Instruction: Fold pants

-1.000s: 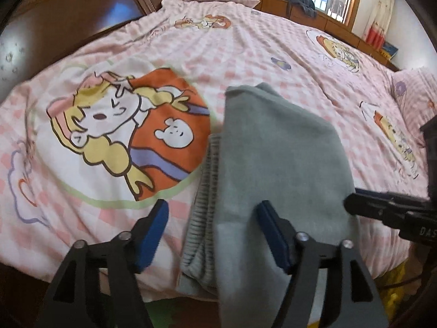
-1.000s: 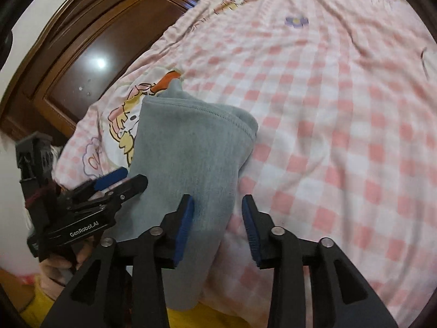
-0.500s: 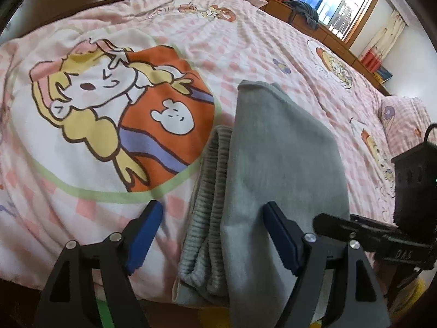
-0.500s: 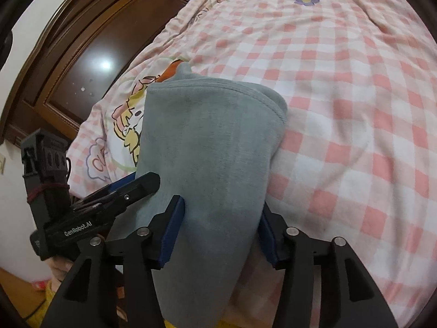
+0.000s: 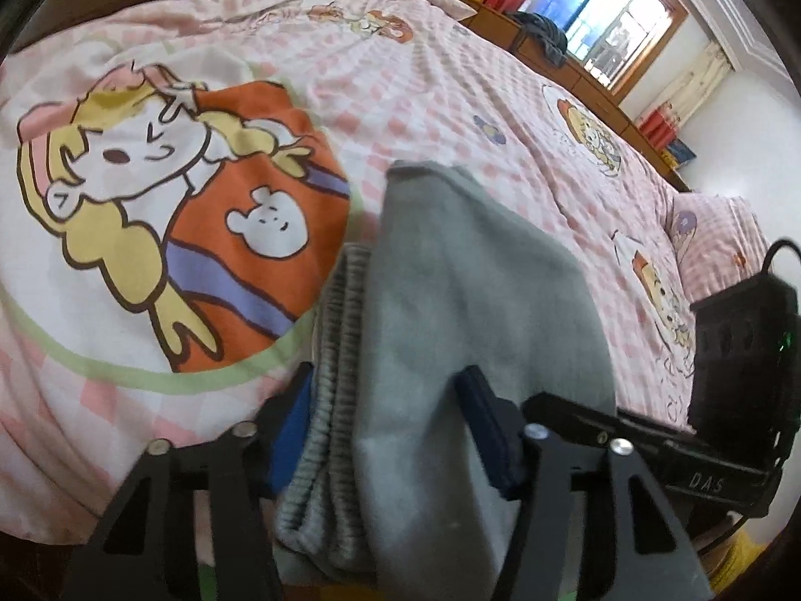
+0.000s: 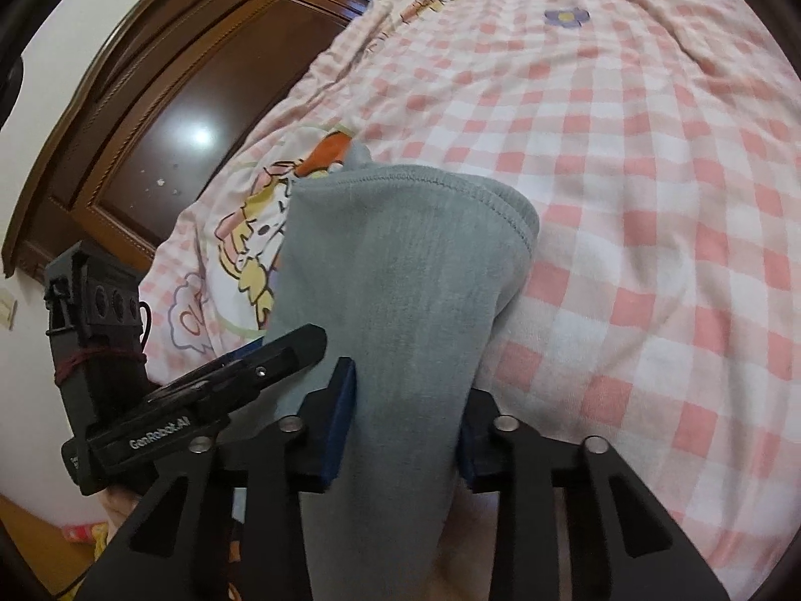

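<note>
Pants [image 5: 465,300], grey and folded, lie at the near edge of the bed [image 5: 450,90]; the left gripper [image 5: 385,425], jaws just closing, clamps their ribbed waistband side, and the right gripper [image 6: 405,420], also just closing, pinches the other side.

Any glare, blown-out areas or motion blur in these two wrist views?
Left wrist view: the window is bright but readable; the bedspread shows motion smear. Right wrist view: a lamp reflection glares on the wooden panel; the grey pants stay fairly sharp. Both bend strongly at the edges.
</note>
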{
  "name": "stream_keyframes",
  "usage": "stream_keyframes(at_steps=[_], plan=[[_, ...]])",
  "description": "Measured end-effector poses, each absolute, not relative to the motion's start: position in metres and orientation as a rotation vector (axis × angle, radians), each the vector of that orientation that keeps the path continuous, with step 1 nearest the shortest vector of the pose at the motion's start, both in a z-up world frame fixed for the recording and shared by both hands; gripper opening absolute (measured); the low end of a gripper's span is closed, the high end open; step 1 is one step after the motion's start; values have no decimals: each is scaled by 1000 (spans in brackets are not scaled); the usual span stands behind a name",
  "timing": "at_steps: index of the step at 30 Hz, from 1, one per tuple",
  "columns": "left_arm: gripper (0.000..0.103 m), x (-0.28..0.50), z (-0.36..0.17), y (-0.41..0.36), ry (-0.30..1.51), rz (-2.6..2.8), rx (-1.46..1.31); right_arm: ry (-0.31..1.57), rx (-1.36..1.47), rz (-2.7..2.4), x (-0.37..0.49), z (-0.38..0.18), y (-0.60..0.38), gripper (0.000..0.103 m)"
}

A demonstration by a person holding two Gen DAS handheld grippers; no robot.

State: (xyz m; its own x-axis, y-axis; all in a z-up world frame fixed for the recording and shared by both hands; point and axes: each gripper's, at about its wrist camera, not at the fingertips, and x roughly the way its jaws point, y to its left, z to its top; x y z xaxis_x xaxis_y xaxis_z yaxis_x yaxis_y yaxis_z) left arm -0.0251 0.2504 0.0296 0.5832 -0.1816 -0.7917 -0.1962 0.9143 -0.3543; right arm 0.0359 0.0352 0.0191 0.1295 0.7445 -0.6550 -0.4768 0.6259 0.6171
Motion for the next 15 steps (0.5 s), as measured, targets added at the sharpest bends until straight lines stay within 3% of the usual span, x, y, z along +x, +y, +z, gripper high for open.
stream_keyframes(at_steps=[7, 15], plan=[[42, -36, 44, 248, 935, 0, -503, 1045, 253, 924, 24, 49, 23, 27], [40, -40, 68, 219, 890, -57, -515, 972, 261, 913, 24, 82, -17, 27]])
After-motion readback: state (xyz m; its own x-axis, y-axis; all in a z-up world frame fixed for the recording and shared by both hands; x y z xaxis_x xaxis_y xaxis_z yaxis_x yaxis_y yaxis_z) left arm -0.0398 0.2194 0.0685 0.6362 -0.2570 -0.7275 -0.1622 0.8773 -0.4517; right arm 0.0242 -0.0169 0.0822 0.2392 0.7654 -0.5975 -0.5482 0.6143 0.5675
